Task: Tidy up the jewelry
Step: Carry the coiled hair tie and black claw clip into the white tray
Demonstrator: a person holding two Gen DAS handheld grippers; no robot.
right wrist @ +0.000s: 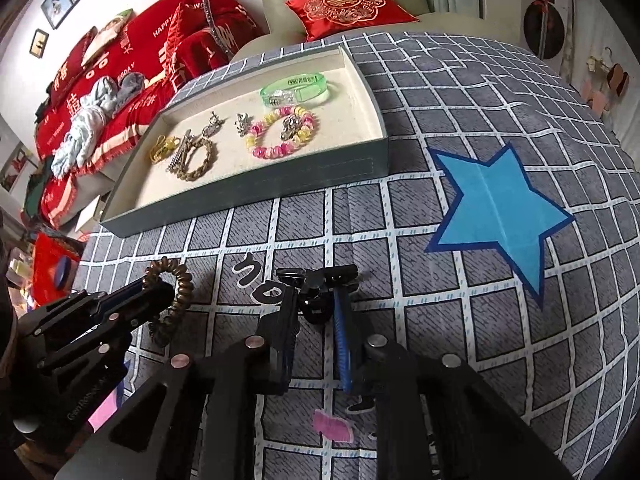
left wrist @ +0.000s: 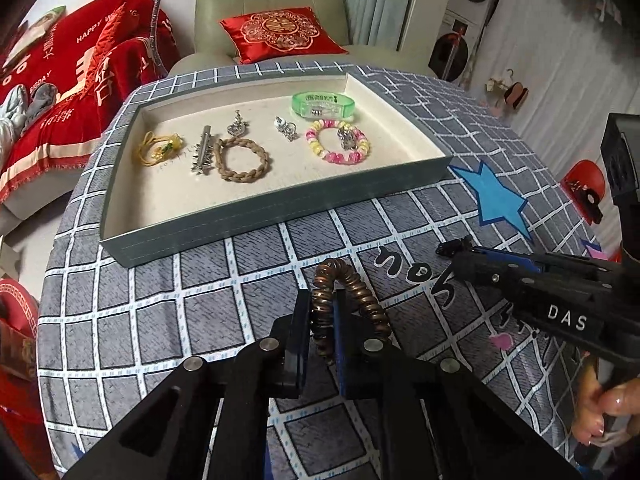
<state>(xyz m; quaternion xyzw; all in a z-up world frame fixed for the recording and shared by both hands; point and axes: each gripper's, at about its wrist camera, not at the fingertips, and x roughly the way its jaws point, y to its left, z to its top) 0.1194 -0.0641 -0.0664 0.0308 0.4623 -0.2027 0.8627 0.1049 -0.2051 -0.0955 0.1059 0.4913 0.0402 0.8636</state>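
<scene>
Gripping a brown coil bracelet [left wrist: 352, 300] between its closed pads, the left claw [left wrist: 322, 320] lifts one side of the loop off the checked cloth [left wrist: 160, 320] just in front of the tray [left wrist: 260, 216], likely so the piece can be carried over the near wall. The right claw [right wrist: 316, 304], beside it and also in front of the tray, is clamped on a small black clip [right wrist: 320, 280]. Inside the tray lie a braided bracelet [left wrist: 242, 158], a pink-and-yellow bead bracelet [left wrist: 336, 142] and a green bangle [left wrist: 323, 103], spaced apart, apparently to keep them from tangling.
</scene>
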